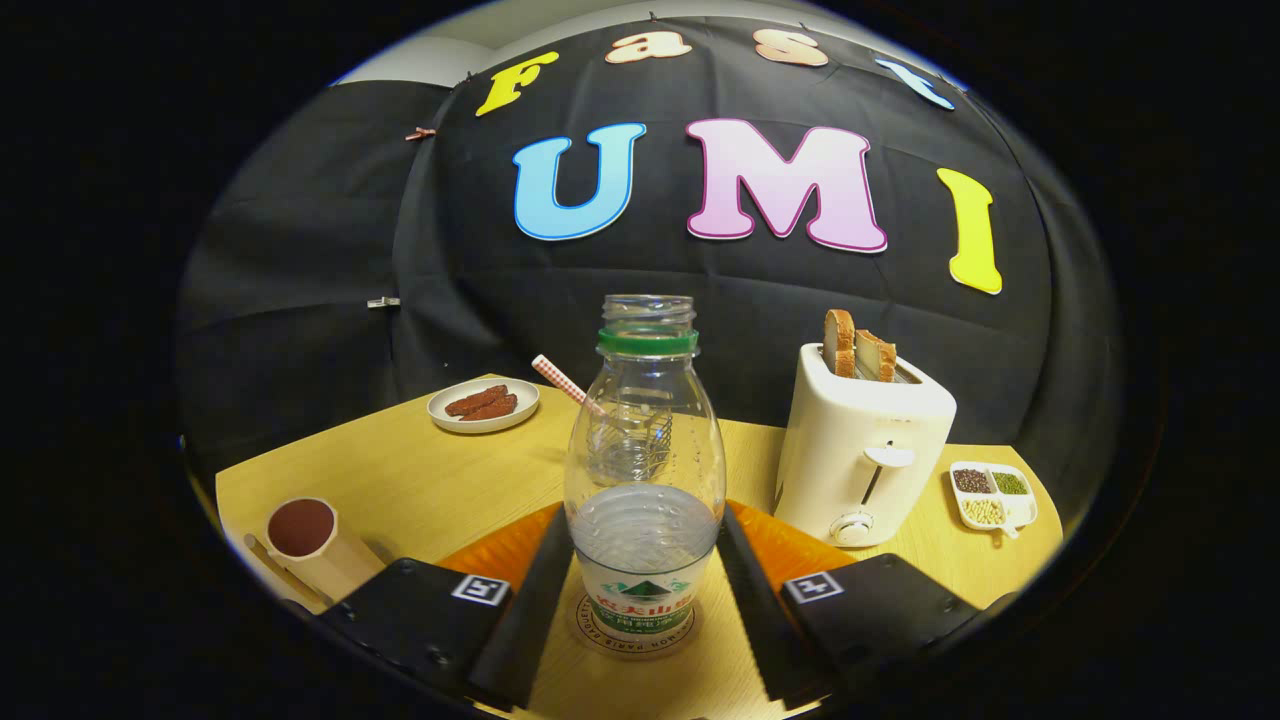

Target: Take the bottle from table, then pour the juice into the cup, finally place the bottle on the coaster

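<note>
The bottle stands upright on the coaster, uncapped, between the fingers of the hand-held gripper; the fingers sit just beside its lower body, and whether they press or have let go I cannot tell; the placing step looks nearly done; best to open gently and draw straight back, clear of the cup on the table.
</note>
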`<state>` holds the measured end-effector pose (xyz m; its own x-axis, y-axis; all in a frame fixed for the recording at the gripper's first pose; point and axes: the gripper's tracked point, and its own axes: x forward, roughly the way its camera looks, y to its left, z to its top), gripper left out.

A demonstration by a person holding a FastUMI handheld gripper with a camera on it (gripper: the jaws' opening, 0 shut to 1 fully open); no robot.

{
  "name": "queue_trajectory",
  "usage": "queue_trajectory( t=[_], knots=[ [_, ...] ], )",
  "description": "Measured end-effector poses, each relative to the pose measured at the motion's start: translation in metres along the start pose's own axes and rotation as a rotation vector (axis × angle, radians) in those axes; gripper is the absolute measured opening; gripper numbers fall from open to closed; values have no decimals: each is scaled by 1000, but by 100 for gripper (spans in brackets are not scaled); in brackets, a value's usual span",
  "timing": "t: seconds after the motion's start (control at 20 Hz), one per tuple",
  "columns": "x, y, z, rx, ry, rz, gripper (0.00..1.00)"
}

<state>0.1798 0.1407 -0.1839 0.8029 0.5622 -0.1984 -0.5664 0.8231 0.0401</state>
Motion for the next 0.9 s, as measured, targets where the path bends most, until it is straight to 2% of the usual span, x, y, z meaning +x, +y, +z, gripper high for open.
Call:
queue_trajectory(
  t=[0.1, 0.55, 0.9],
  knots=[
    [-3, -2, 3, -1, -1, -8, 100],
    [-33, 1, 22, -25, 7, -9, 99],
    [-85, -15, 102, -68, -106, -79, 98]
  ],
)
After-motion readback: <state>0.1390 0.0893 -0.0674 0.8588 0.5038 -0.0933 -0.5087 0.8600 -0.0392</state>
